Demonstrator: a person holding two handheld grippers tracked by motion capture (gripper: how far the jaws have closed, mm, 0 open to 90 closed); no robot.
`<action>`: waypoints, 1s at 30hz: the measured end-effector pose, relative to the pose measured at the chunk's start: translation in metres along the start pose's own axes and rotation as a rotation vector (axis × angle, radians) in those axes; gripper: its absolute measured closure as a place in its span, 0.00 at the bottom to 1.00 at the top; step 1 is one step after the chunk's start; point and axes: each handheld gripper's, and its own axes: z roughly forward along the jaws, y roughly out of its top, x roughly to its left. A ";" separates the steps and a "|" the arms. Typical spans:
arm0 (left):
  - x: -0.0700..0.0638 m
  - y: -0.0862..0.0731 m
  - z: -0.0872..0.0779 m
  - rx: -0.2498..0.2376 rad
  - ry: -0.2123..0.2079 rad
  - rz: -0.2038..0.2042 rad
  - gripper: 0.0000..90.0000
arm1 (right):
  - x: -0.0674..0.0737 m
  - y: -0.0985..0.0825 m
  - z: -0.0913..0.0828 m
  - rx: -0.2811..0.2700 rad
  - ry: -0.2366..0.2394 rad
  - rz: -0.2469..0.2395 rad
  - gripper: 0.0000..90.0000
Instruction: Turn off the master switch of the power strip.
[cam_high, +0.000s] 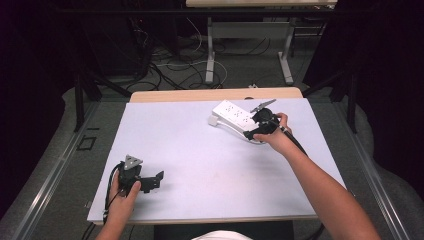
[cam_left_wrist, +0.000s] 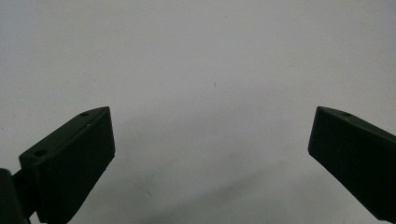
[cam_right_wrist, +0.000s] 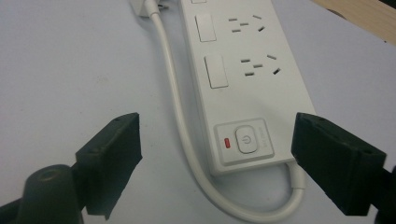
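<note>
A white power strip (cam_high: 231, 114) lies at the far right of the white table top (cam_high: 200, 165), its cable (cam_high: 235, 131) looping around the near end. My right gripper (cam_high: 251, 133) hovers over that end. In the right gripper view its jaws (cam_right_wrist: 217, 125) stand open on either side of the strip's (cam_right_wrist: 243, 70) switch end, not touching it. There I see the round power button (cam_right_wrist: 246, 139), a small red light (cam_right_wrist: 227, 142) and the curved cable (cam_right_wrist: 175, 102). My left gripper (cam_high: 156, 180) rests near the front left, open (cam_left_wrist: 212, 116) over bare table.
A wooden strip (cam_high: 215, 94) edges the far side of the table. Beyond it stand another table's white legs (cam_high: 211, 55) and tangled cables on the floor (cam_high: 170, 70). Dark frames flank both sides.
</note>
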 end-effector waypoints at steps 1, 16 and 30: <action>0.000 0.000 0.000 -0.002 -0.001 -0.005 0.01 | 0.000 0.000 -0.001 -0.008 -0.010 0.001 0.14; 0.000 0.000 -0.004 -0.014 0.003 0.003 0.01 | 0.009 -0.004 -0.025 -0.051 -0.035 0.030 0.00; 0.001 -0.001 -0.004 -0.018 0.002 -0.012 0.01 | 0.011 -0.008 -0.047 -0.104 -0.034 0.022 0.00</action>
